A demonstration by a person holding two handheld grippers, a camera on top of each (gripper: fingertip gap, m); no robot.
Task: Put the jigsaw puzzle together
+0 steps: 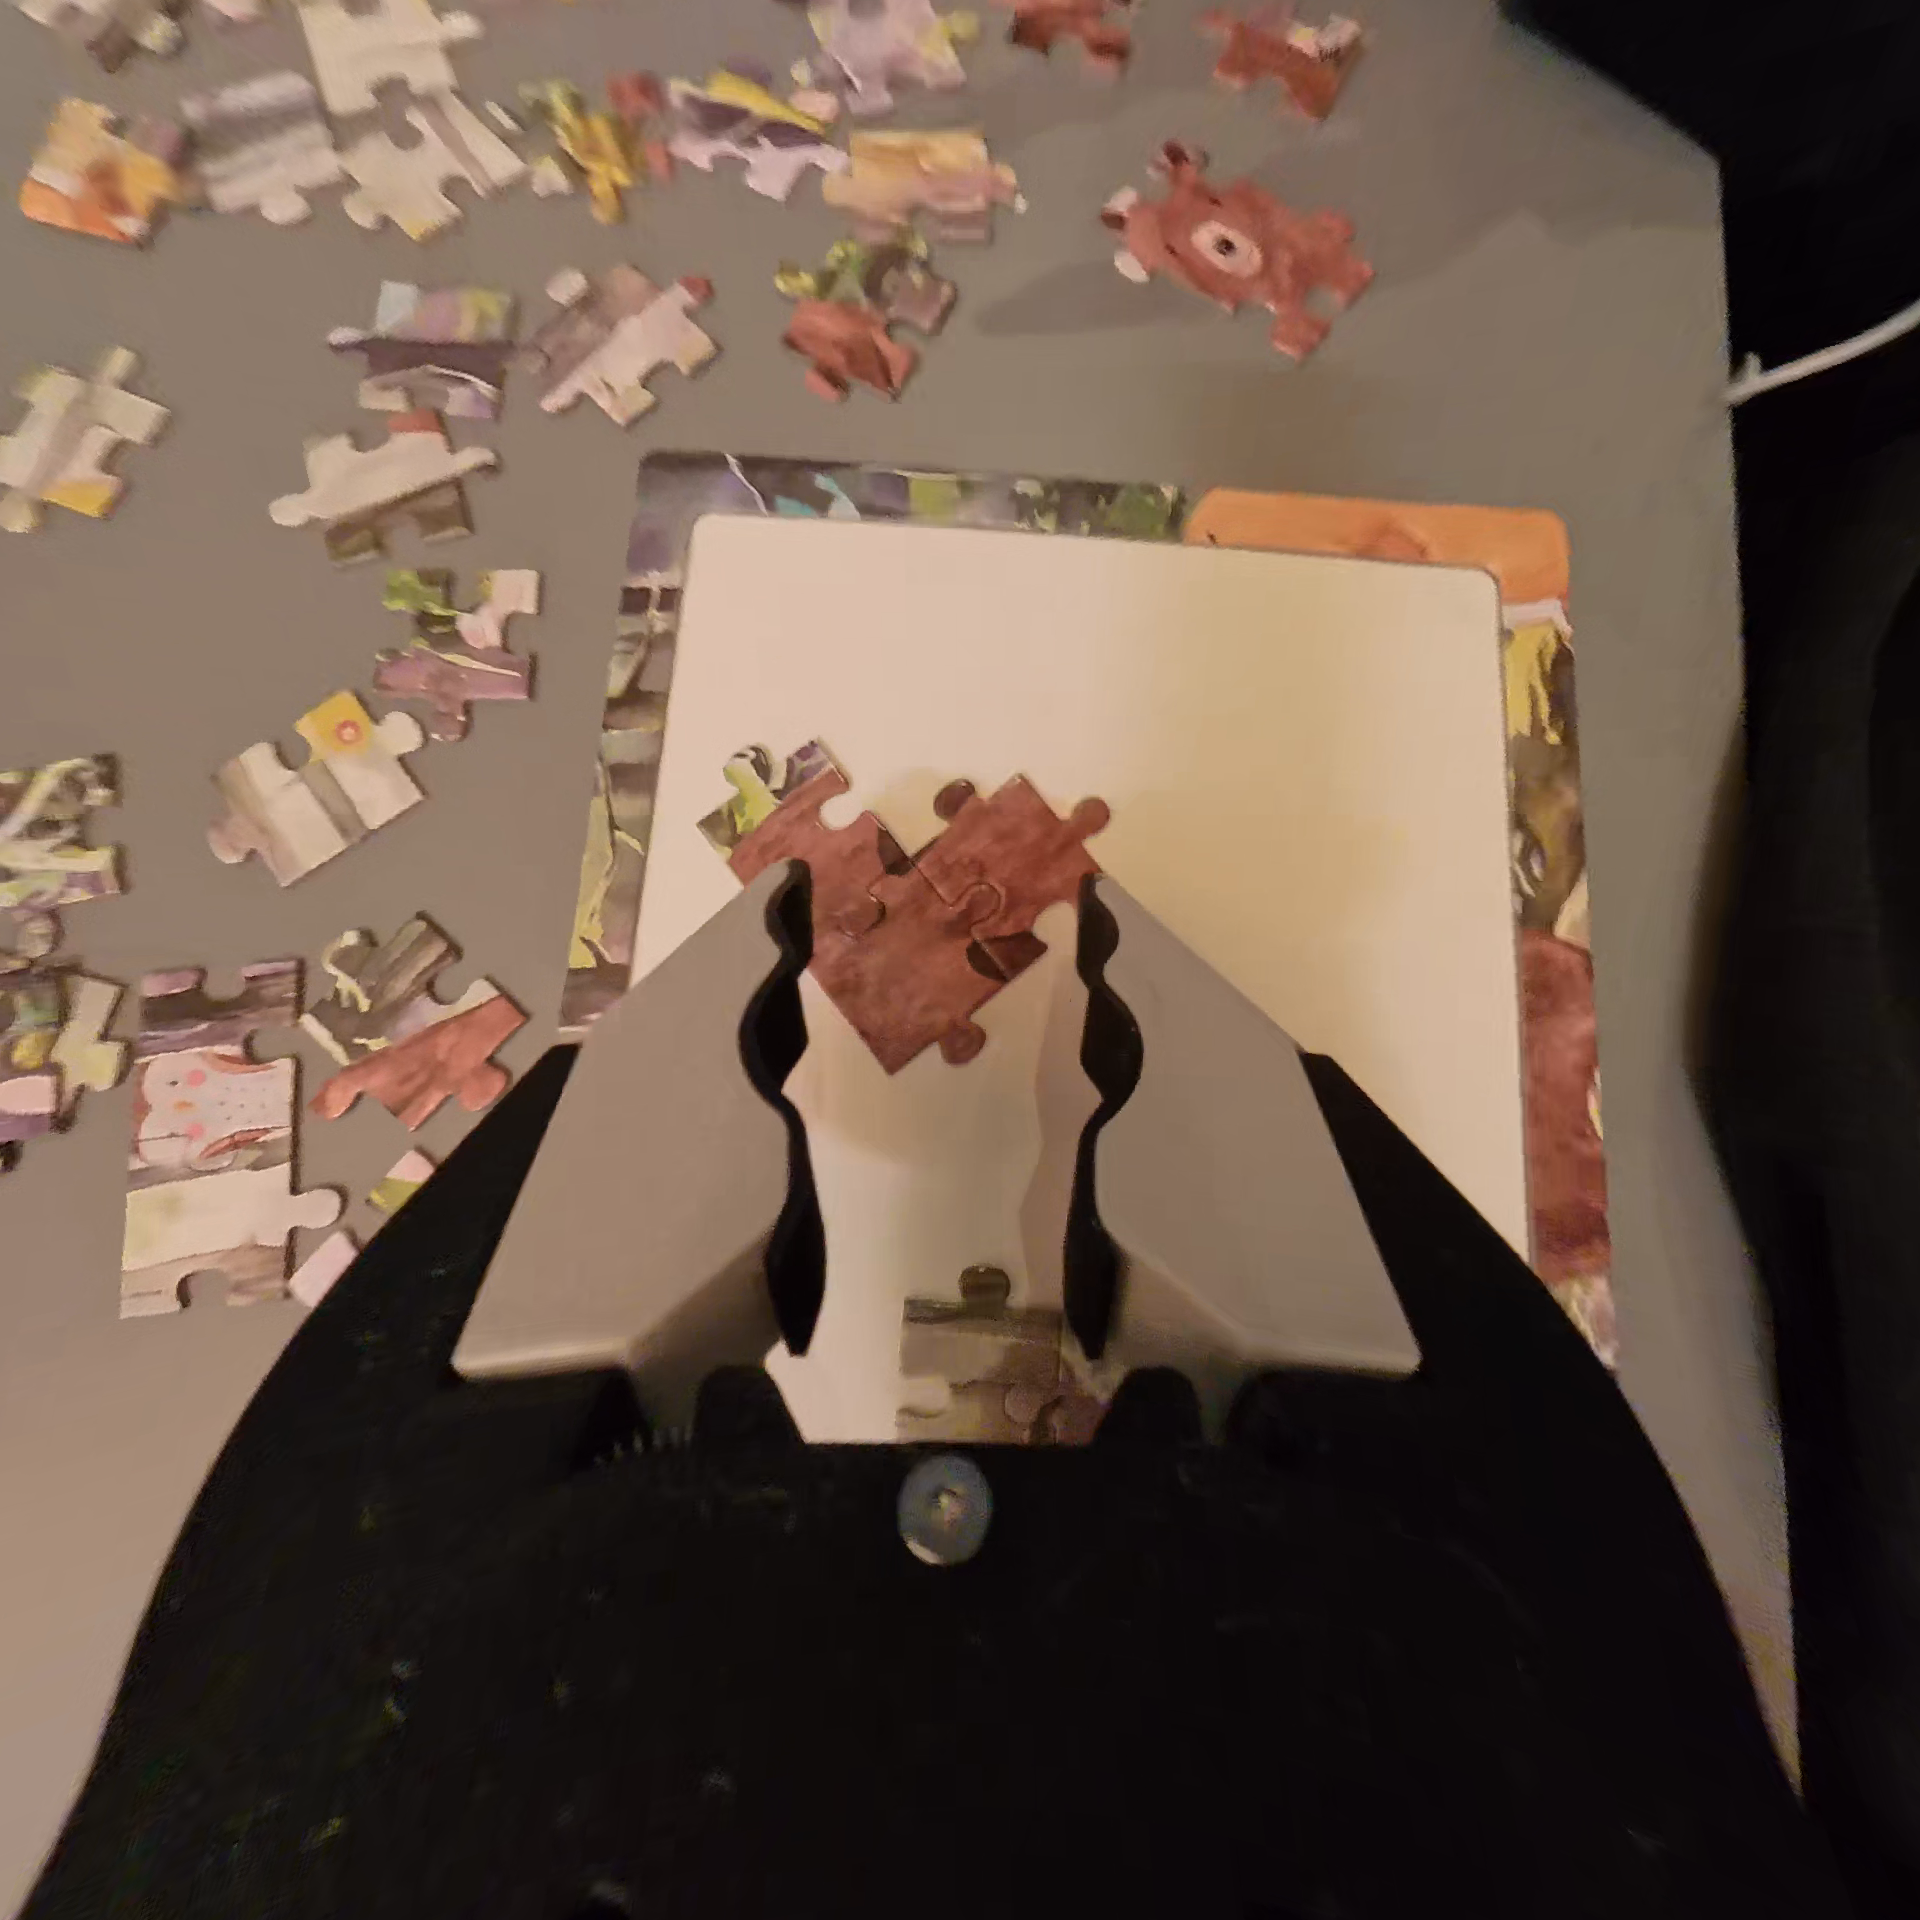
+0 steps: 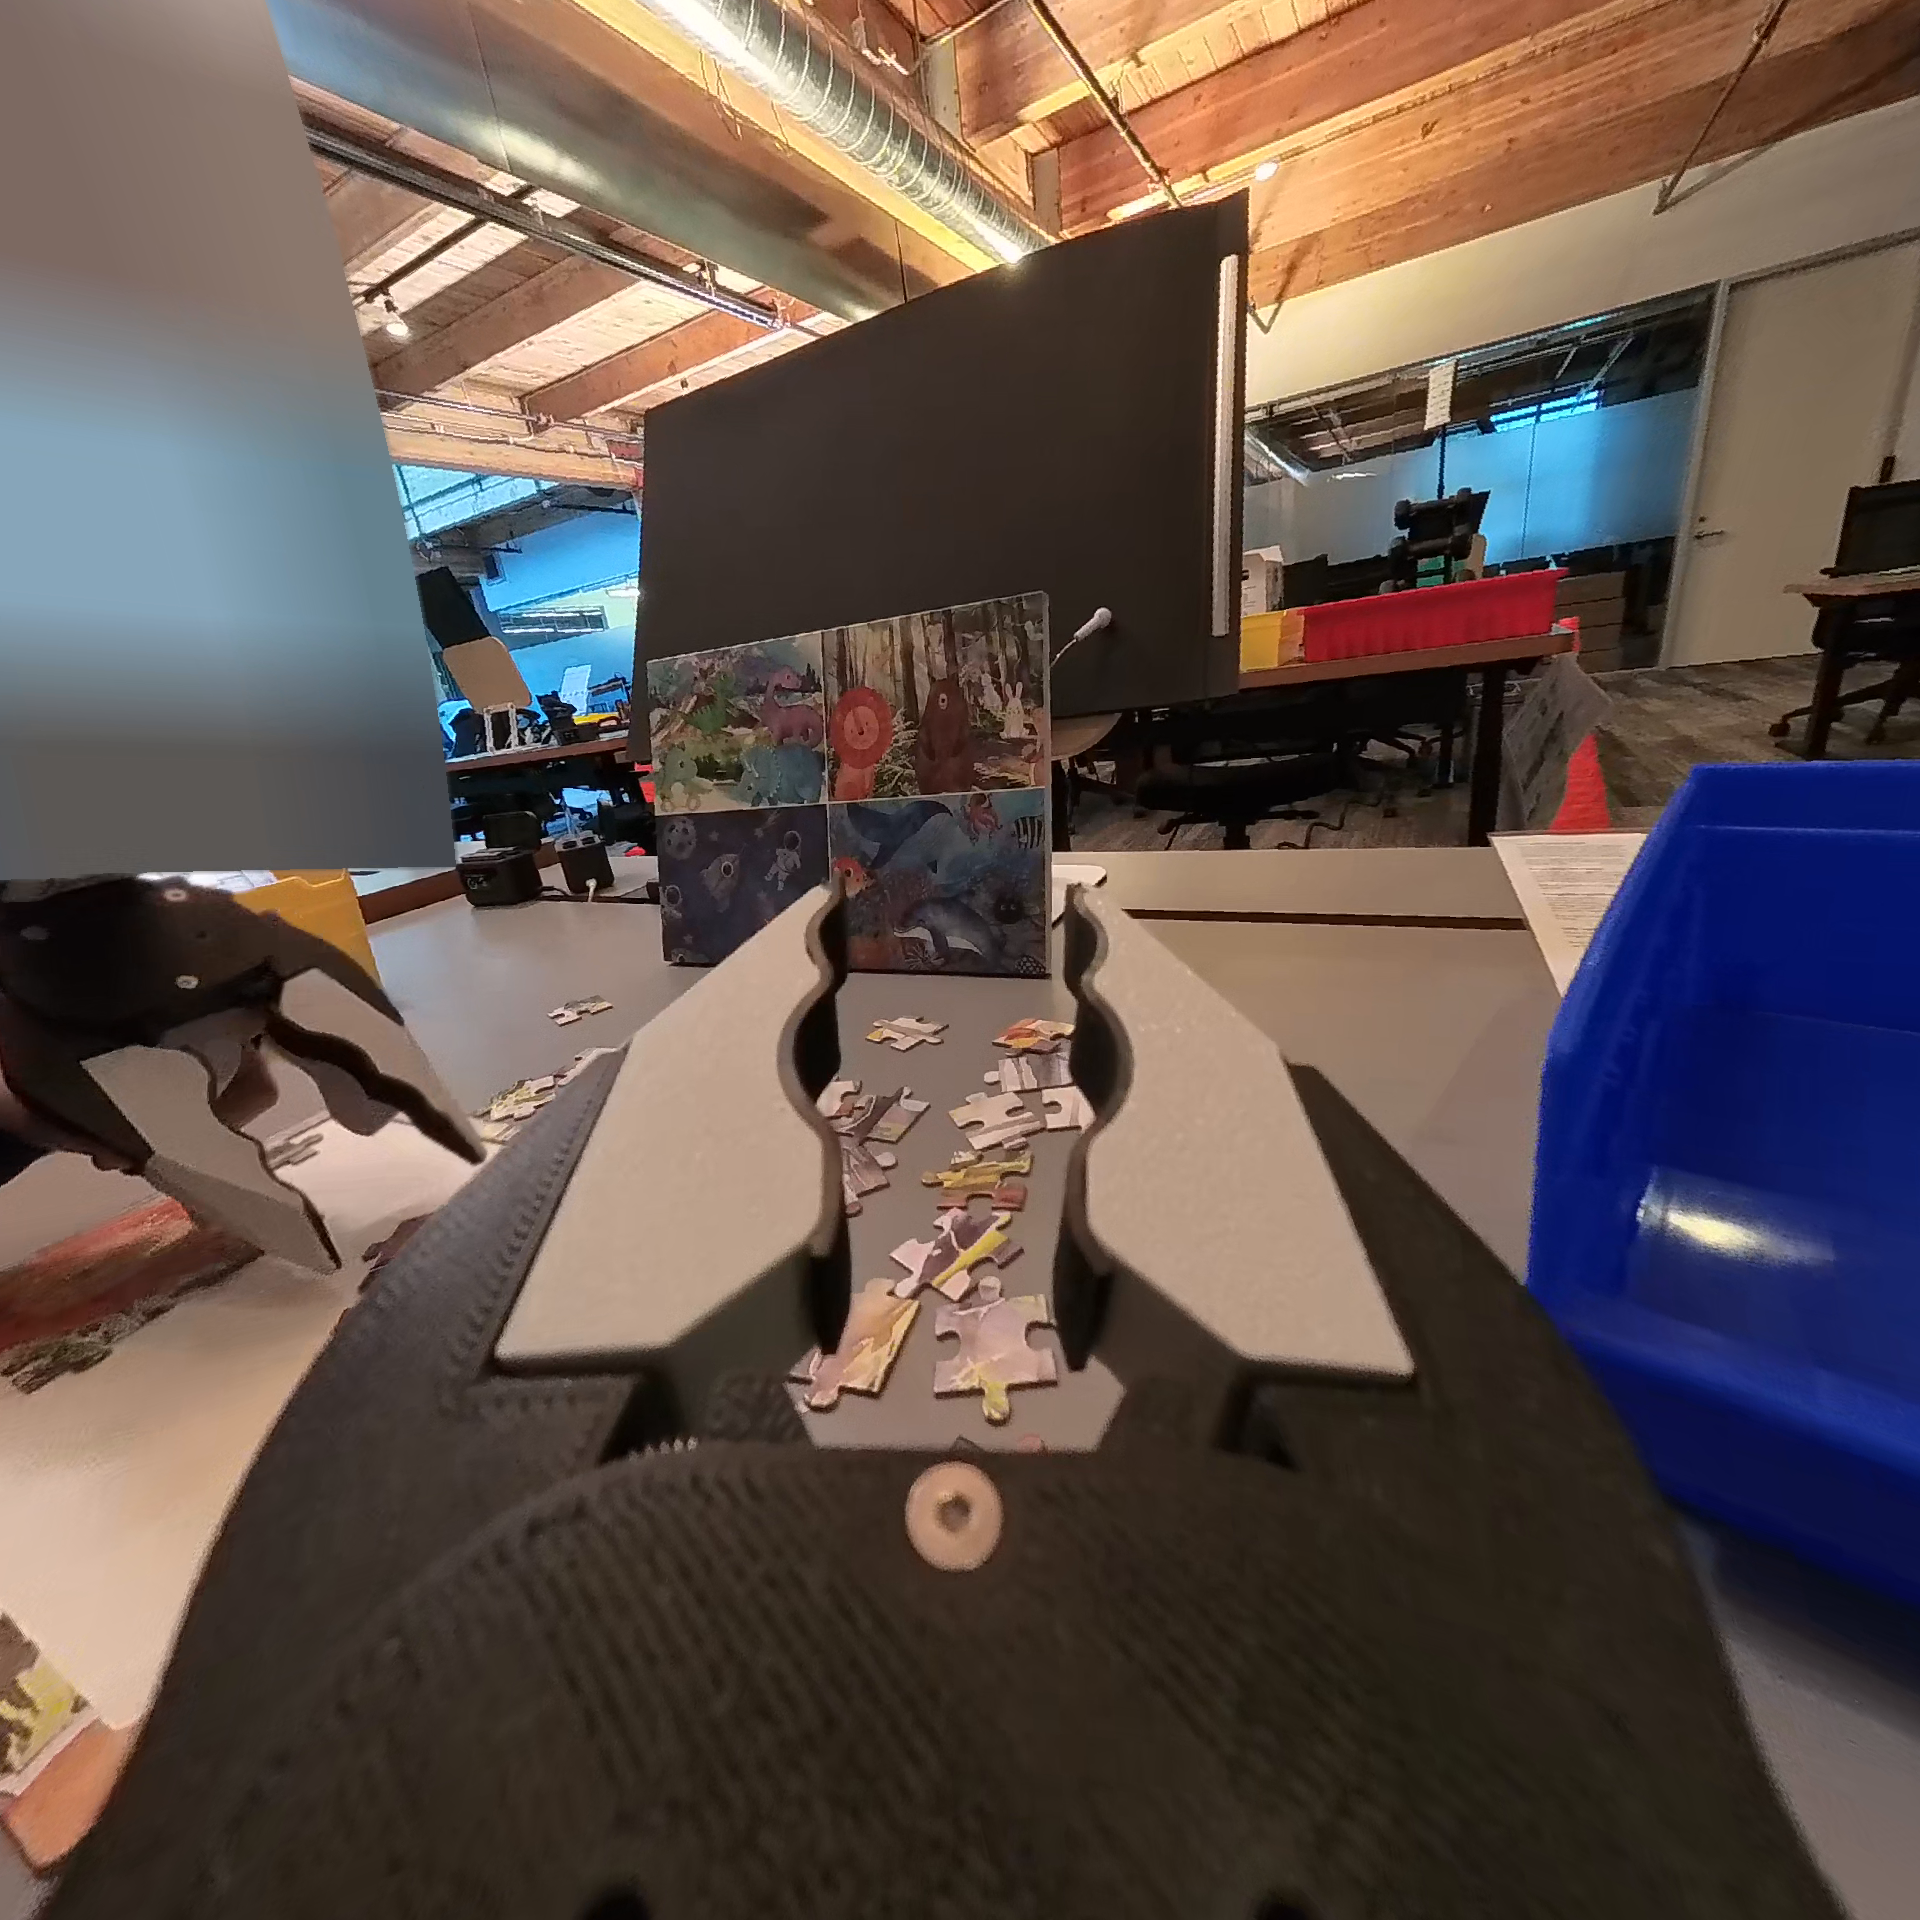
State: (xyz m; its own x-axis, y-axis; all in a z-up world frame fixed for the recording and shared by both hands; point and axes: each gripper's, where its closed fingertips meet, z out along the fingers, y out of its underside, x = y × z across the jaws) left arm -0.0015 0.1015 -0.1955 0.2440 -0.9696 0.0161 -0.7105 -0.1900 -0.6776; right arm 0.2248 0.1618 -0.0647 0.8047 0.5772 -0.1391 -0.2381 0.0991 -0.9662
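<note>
The left gripper [image 1: 940,883] is held over the puzzle tray [image 1: 1143,665], jaws spread and gripping nothing, above a joined brown cluster [image 1: 925,914] lying in the tray. Only the right wrist view shows the right gripper [image 2: 951,914], jaws likewise released, over loose pieces [image 2: 956,1247], with the picture box [image 2: 852,790] upright beyond and a blue bin [image 2: 1714,1143] at right.
</note>
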